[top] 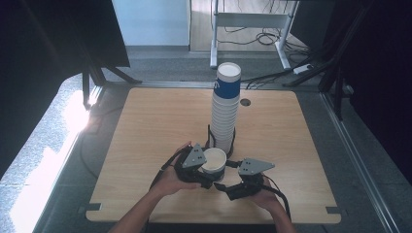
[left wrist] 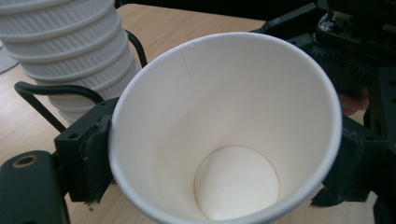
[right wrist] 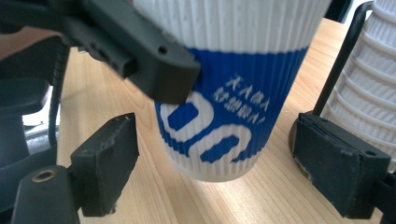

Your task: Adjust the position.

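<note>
A single paper cup (top: 214, 161), white inside with a blue printed band (right wrist: 233, 107) outside, stands upright near the table's front edge. My left gripper (top: 209, 174) is shut on it, its pads (left wrist: 88, 149) pressing the wall just below the rim (left wrist: 224, 42). My right gripper (top: 225, 183) comes in from the right. Its jaws stand open on either side of the cup's lower half, with its pads (right wrist: 105, 163) apart from the wall. The cup's base sits at the wood surface. The left gripper's jaw crosses the upper left of the right gripper view.
A tall stack of ribbed paper cups (top: 226, 107) stands just behind the single cup, with a black wire holder (top: 210, 138) around its base. The wooden table (top: 160, 126) has a cable hole (top: 245, 102) at the back. A desk frame (top: 248, 22) stands beyond it.
</note>
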Demonstrator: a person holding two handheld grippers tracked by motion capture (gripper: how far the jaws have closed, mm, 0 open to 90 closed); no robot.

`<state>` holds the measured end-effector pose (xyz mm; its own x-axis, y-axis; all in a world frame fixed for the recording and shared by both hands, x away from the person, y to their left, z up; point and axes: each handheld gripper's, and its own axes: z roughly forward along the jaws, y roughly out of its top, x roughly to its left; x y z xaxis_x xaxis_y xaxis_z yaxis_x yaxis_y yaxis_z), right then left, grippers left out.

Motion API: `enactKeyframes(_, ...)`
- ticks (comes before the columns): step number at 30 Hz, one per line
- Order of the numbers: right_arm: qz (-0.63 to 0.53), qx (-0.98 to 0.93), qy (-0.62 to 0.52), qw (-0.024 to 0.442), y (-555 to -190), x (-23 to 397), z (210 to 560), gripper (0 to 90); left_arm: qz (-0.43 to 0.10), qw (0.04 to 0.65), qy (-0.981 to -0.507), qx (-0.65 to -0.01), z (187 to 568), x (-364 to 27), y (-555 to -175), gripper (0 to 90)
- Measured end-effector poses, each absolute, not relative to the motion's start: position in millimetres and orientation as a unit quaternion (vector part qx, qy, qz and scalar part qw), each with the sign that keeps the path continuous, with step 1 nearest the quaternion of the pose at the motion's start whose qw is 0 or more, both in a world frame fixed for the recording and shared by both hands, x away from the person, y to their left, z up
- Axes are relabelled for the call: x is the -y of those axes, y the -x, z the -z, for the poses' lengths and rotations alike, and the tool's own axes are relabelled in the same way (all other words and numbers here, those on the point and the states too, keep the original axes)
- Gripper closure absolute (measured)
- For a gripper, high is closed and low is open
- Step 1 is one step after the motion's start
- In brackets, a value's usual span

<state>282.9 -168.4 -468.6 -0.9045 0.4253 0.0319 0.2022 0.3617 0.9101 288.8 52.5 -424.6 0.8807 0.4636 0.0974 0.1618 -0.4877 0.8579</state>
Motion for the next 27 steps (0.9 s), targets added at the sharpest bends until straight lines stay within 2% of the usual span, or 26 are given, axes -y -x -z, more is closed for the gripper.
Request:
enactKeyframes(13,-0.517,-0.826,-0.188,0.121,-284.3,157.1,473.2,14.4,-0.180,0.438,-0.868,-0.150,425.3,-40.2,-283.3,12.5)
enactKeyframes(21,-0.521,-0.825,-0.179,0.130,-283.1,152.6,476.1,24.0,-0.175,0.440,-0.868,-0.145,425.4,-37.6,-281.9,12.3)
enactKeyframes(27,-0.519,-0.824,-0.176,0.141,-282.1,153.0,477.0,25.5,-0.172,0.444,-0.866,-0.153,426.6,-39.1,-282.2,11.0)
